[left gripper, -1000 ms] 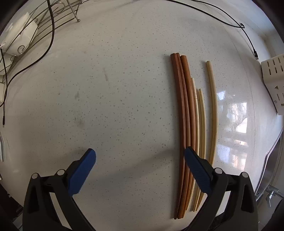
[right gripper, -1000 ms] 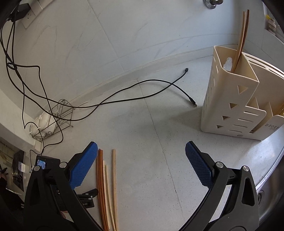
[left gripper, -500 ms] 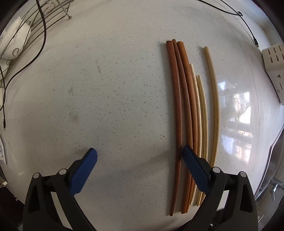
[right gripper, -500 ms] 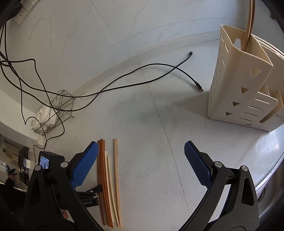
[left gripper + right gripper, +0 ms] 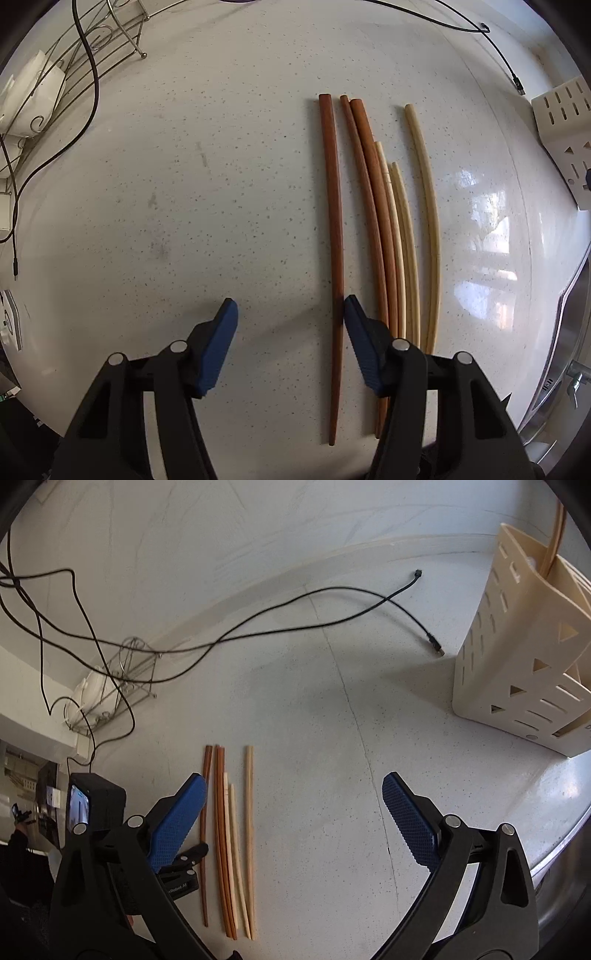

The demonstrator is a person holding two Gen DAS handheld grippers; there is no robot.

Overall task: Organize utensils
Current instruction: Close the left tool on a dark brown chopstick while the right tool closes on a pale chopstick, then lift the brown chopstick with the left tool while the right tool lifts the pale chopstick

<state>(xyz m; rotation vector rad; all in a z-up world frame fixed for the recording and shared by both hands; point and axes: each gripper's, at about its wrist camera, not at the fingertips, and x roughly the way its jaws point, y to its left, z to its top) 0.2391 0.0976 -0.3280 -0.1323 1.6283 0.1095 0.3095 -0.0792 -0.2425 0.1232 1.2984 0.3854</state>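
1. The table [image 5: 332, 709] is pale speckled stone, with a sink edge at its right side and a wall along the back.
2. The cream utensil holder [image 5: 517, 672] stands near the table's back right, well apart from the loose sticks; one tan stick already rises from it.
3. The right gripper [image 5: 293, 812] hangs above the table's middle with its jaws spread wide and nothing between them.
4. The left gripper [image 5: 290, 328] sits low over the near ends of the sticks. Its jaws were wide a second ago and have since drawn in to about half open; they are not yet clamped.
5. The dark chopstick [image 5: 332, 221] lay tight against the two other brown sticks [image 5: 373, 221] a second ago. It is now split off to their left with a clear gap, and its thin end lies just inside the right jaw.
6. The three pale chopsticks [image 5: 410, 240] lie untouched beside the brown ones.
7. Judgement: singling out one stick makes a clean pinch possible; closing and carrying it to the holder looks next.
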